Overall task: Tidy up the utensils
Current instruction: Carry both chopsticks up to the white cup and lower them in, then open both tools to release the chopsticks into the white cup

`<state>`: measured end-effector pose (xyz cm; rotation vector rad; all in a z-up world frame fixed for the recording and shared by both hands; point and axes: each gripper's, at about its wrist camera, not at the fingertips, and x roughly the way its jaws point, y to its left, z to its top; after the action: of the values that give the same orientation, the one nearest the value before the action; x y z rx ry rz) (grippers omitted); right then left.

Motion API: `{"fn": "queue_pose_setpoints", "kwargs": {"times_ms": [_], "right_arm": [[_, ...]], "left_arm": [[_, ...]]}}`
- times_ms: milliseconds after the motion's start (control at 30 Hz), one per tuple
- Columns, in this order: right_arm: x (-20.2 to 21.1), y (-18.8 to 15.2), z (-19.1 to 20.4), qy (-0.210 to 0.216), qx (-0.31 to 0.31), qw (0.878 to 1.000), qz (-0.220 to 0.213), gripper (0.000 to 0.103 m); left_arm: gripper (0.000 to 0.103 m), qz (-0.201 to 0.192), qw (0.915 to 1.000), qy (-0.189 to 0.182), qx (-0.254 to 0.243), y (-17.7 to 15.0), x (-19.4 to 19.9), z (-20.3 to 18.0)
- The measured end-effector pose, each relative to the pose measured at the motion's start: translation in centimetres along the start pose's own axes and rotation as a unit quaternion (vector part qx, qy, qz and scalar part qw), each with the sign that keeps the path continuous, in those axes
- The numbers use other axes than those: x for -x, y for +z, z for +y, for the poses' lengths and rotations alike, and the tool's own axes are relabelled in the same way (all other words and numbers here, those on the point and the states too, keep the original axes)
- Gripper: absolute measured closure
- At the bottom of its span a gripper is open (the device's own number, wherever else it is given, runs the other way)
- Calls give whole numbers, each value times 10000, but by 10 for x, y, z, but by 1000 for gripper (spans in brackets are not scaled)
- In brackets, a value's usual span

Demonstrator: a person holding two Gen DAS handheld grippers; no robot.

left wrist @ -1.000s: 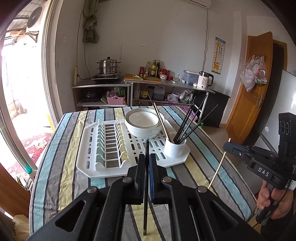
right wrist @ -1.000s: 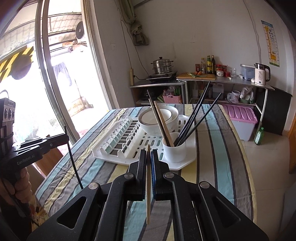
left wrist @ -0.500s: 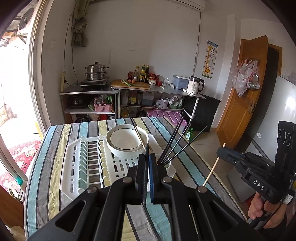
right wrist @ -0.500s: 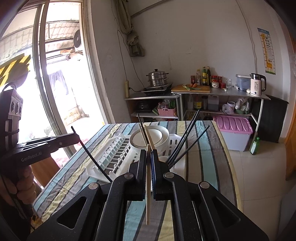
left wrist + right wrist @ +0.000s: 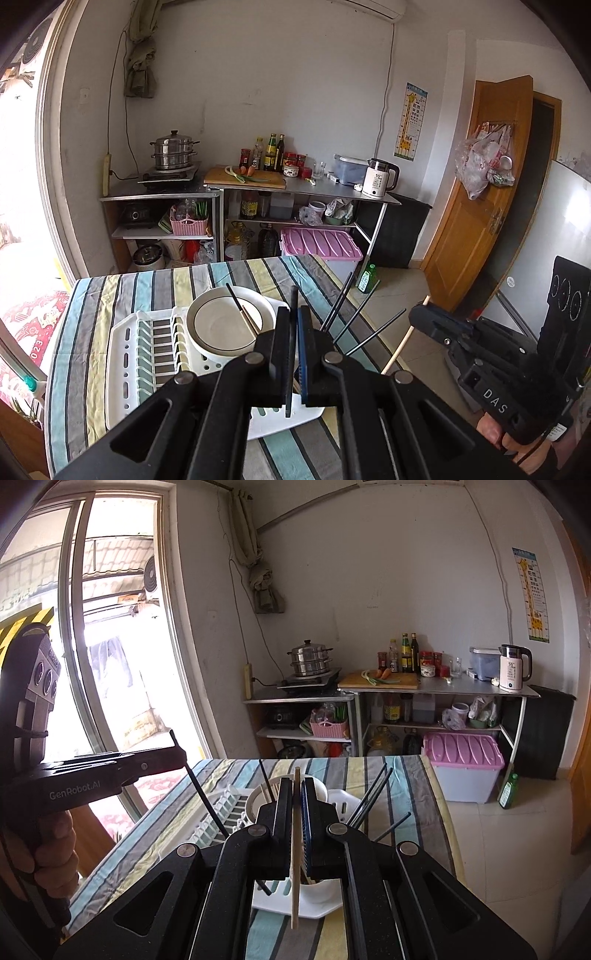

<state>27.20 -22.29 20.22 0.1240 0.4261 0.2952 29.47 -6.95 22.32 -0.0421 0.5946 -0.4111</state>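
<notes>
My left gripper [image 5: 294, 314] is shut on a black chopstick [image 5: 291, 354], held upright above the white dish rack [image 5: 125, 369]. My right gripper [image 5: 296, 790] is shut on a light wooden chopstick [image 5: 295, 864], also held above the rack. The left gripper shows at the left of the right wrist view [image 5: 177, 755], its black chopstick [image 5: 207, 805] slanting down. The right gripper shows at the right of the left wrist view [image 5: 424, 310] with the wooden chopstick [image 5: 400, 343]. A white cup [image 5: 321, 890] in the rack holds several black and wooden chopsticks. A white bowl [image 5: 229, 325] sits in the rack.
The rack stands on a striped tablecloth [image 5: 85, 325]. Behind the table are metal shelves with a steamer pot [image 5: 173, 151], bottles, a kettle [image 5: 378, 179] and a pink-lidded bin [image 5: 317, 247]. A wooden door [image 5: 480, 192] is at the right, a glass door [image 5: 110, 646] at the left.
Both grippers have risen and tilted upward, keeping their chopsticks. The rack, bowl and cup now sit lower and smaller in both views.
</notes>
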Motion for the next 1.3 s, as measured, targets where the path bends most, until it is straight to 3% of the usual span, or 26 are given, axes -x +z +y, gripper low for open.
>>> {"fn": "queue_pose_setpoints", "kwargs": {"times_ms": [433,1100,1300], "right_arm": [[-34,11,-13,-61,-173,9998,-90,99],[-79,-9,-20,-218,-157,9993,249,99],[-89,-25,-27,-274,-229,9983,453,99]], "left_arm": [[99,-28,9998,-181,7,23,-34,2],[99,412,9986,-220,262,-4,-74,23],[99,380,9987,-154,309,-9,-73,28]]}}
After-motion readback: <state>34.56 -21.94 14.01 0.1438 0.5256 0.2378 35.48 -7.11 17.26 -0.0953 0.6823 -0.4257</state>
